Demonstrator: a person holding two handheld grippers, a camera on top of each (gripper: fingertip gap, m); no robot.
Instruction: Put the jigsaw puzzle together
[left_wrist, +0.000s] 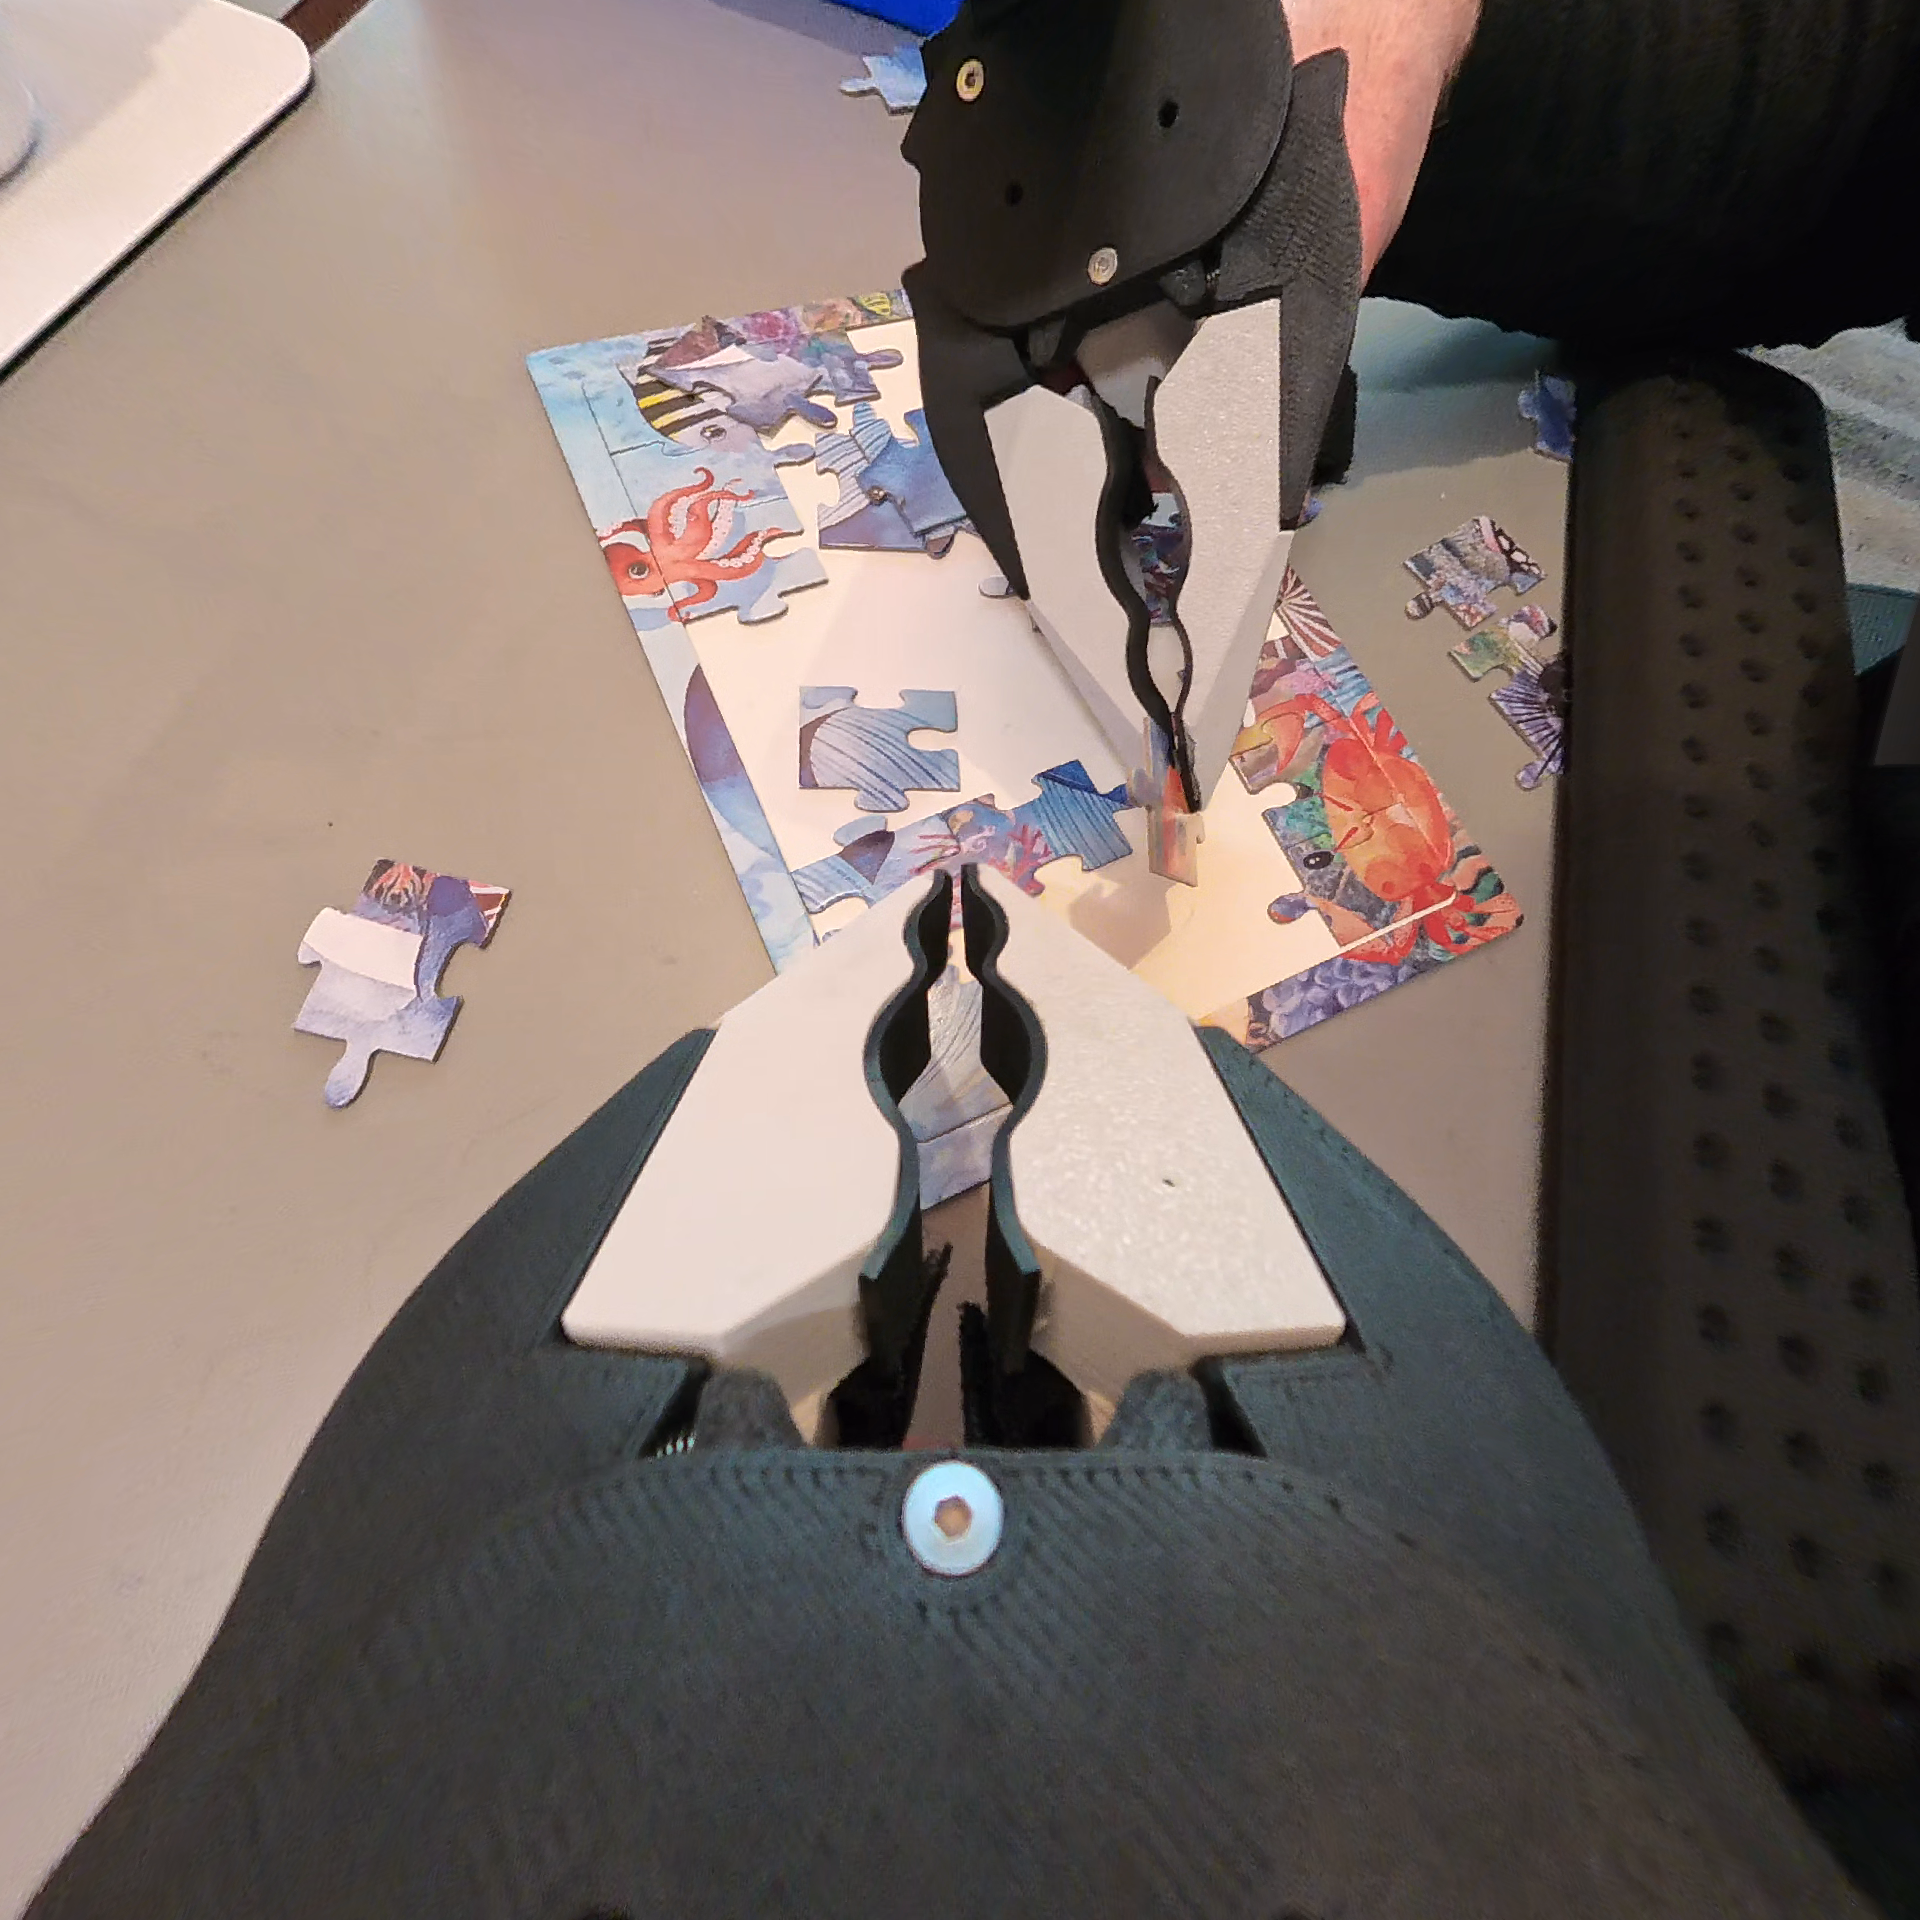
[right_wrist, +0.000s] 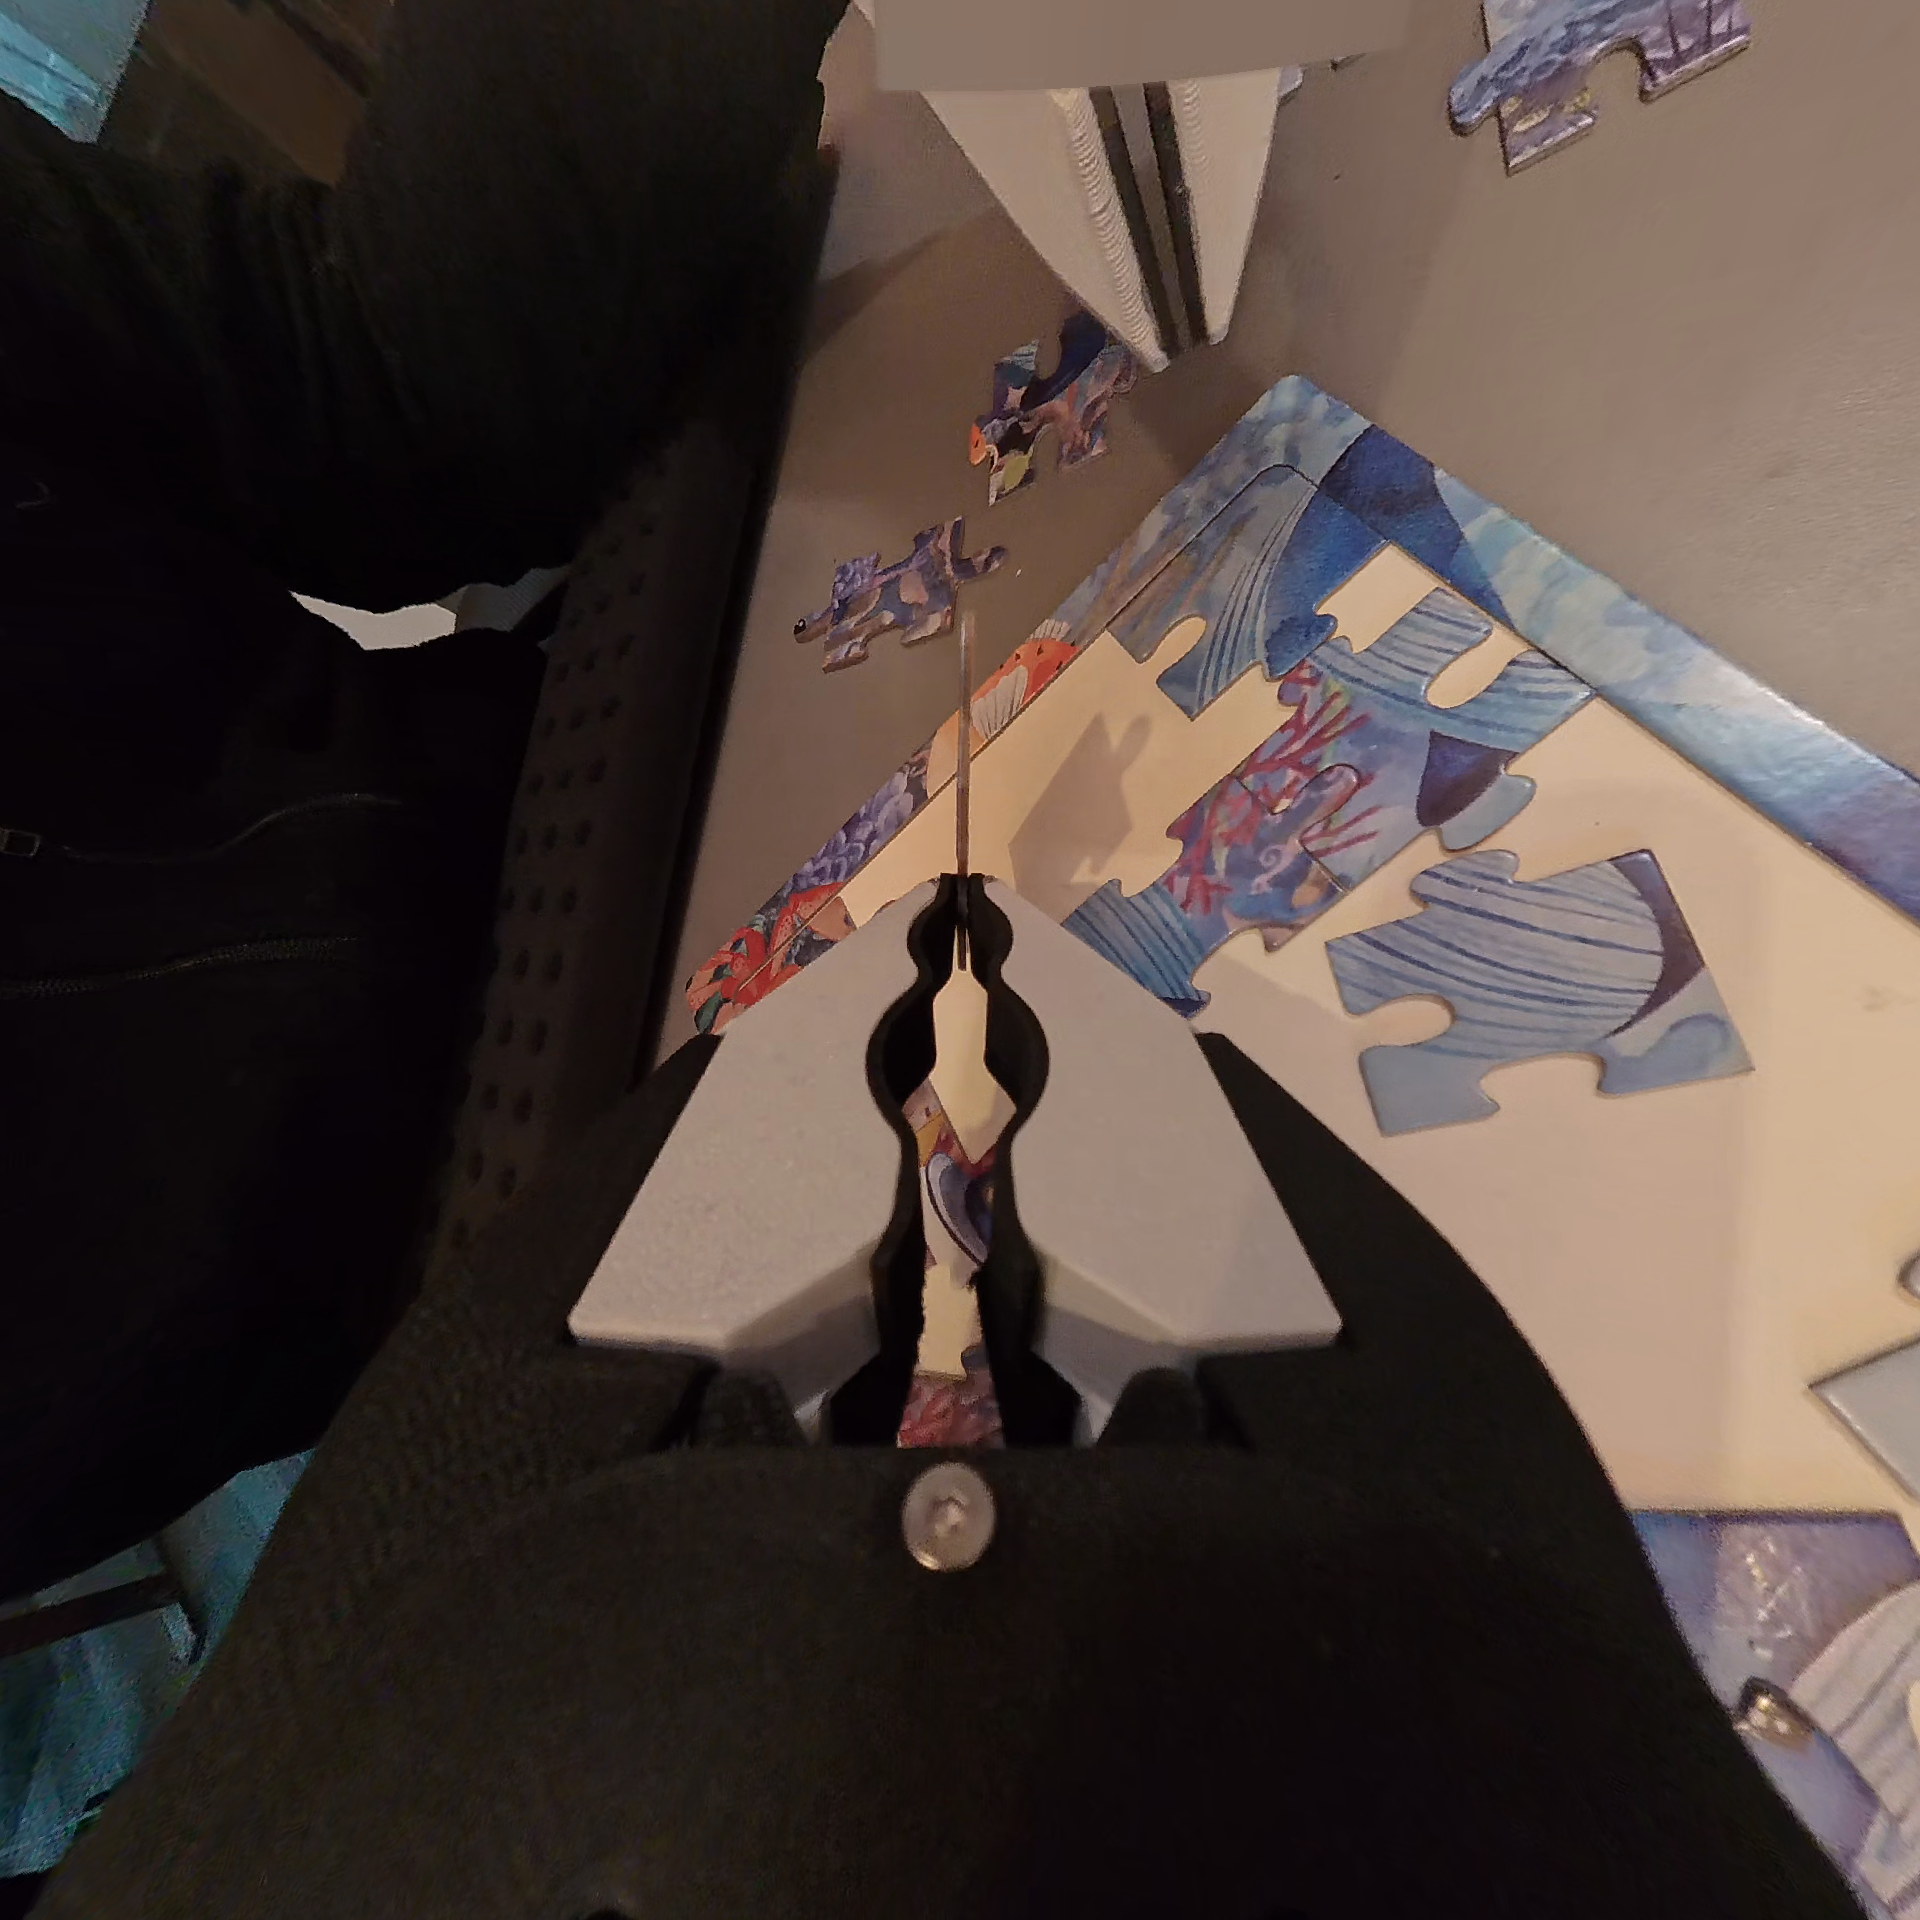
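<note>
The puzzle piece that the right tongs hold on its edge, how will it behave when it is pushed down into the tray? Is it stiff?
The puzzle piece probably stays fairly stiff: in the right tongs it stands upright without drooping. It looks thin and light, so it may tip flat once released. The loose piece on the table has a peeled picture layer, so hard pressing into the tray might damage the surface.

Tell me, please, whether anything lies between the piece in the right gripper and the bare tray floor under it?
Nothing visible does: the piece, held on edge by the right gripper, hangs over bare cream floor of the tray.
</note>
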